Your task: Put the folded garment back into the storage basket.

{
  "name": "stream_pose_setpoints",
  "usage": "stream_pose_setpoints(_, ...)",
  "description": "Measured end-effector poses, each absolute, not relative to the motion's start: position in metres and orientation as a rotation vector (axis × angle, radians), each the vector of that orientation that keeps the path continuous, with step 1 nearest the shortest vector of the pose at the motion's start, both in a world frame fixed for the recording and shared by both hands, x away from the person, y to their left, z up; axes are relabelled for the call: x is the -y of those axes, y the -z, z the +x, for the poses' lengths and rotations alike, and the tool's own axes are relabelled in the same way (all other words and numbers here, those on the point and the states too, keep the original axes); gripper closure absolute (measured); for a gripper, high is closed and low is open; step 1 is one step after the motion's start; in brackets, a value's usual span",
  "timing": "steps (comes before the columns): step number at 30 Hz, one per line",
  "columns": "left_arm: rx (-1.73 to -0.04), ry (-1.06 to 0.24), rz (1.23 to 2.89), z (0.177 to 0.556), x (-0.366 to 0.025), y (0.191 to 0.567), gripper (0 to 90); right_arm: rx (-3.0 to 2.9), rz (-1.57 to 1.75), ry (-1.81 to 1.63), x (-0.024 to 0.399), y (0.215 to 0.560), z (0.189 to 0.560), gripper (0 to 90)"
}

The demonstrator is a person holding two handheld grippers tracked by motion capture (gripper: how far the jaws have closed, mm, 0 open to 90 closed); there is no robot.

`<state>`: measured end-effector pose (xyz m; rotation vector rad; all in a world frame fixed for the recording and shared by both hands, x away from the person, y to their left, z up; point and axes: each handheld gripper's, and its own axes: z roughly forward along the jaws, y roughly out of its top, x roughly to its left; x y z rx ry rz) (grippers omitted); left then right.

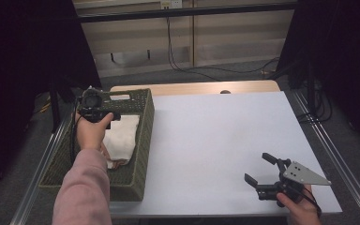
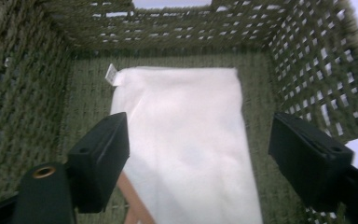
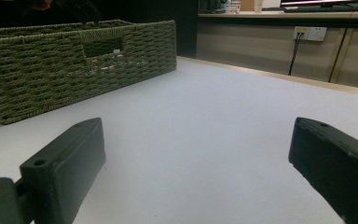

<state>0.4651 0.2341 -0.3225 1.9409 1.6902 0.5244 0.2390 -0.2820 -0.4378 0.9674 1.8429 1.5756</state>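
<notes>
Folded white cloth (image 2: 186,140) lay flat on the floor of the green woven basket (image 1: 143,140), nearer the far end wall, with a small label at one far corner and a strip of pinkish-brown fabric peeking from beneath its near edge. Stood at the left edge of the white table (image 1: 215,140), that basket, long side running away from the person.

Left gripper (image 2: 198,149) hung above the cloth inside the basket, pointing down, jaws spread wide on either side of the cloth and pressing on nothing; released, nothing held. Seen from the high view, left gripper (image 1: 98,112) over the far half of the basket, gripped by a hand in a pink sleeve (image 1: 82,192).

Right gripper (image 1: 262,171) rested low near the front right corner of the table, well apart from the basket, jaws likewise parted with only bare tabletop between. From the right gripper view (image 3: 196,163), pointed level across the table, basket (image 3: 74,60) off to the left. Beyond the table's far edge, a wall socket (image 3: 310,32) with cables hanging from it.
</notes>
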Motion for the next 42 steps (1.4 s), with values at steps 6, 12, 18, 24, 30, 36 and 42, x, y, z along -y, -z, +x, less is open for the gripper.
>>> stream_pose_setpoints(6,-1.634,-0.585,1.898,0.461,-0.236,0.326,11.2,-1.841,0.958,-1.580,0.282,0.437,0.239,3.1)
stream_pose_setpoints(12,-1.593,-0.627,1.852,0.454,-0.236,0.327,10.7,-1.842,0.961,-1.585,0.282,0.437,0.239,3.1)
stream_pose_setpoints(18,-1.527,-0.669,1.801,0.448,-0.237,0.327,9.5,-1.837,0.965,-1.583,0.282,0.437,0.239,3.1)
stream_pose_setpoints(24,-1.462,-0.722,1.767,0.445,-0.235,0.329,8.0,-1.840,0.960,-1.577,0.282,0.437,0.239,3.1)
stream_pose_setpoints(30,-1.448,-0.727,1.736,0.441,-0.236,0.329,7.8,-1.839,0.961,-1.584,0.282,0.437,0.239,3.1)
stream_pose_setpoints(36,-1.418,-0.727,1.736,0.435,-0.235,0.327,7.7,-1.839,0.959,-1.583,0.282,0.437,0.239,3.1)
stream_pose_setpoints(42,-1.371,-0.735,1.717,0.425,-0.233,0.325,7.7,-1.836,0.959,-1.582,0.282,0.437,0.239,3.1)
